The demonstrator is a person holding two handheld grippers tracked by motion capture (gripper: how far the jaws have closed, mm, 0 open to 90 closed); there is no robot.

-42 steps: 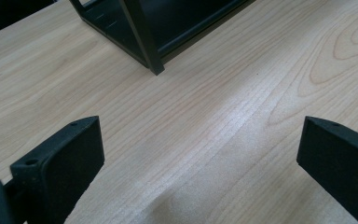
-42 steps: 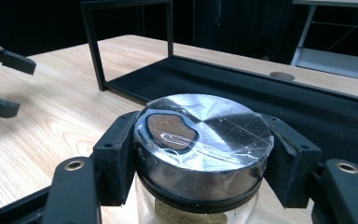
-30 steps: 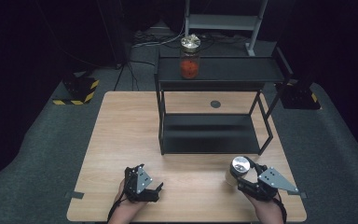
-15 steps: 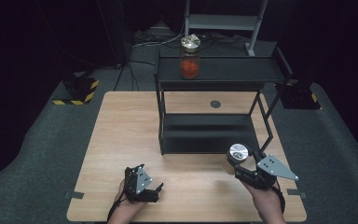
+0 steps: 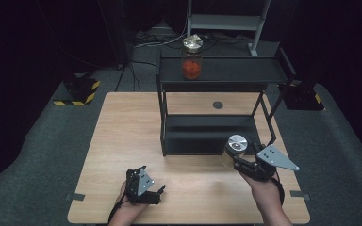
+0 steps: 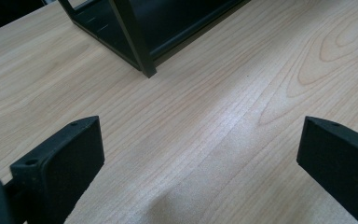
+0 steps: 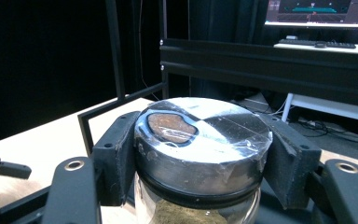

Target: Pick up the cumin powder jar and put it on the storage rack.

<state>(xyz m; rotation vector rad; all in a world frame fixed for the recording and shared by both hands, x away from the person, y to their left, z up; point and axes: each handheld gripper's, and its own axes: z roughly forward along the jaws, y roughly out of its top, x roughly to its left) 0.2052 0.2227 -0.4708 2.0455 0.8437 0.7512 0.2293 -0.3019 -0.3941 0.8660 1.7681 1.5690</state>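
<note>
Lifted toward the rack (image 5: 217,80), right gripper (image 5: 235,162) pinches a jar (image 5: 233,149), its contents half-hidden; left gripper (image 5: 158,192) spread.

The held jar's (image 7: 200,154) lower body is cut off by the right gripper view's bottom edge; its brownish contents are indistinct.
</note>
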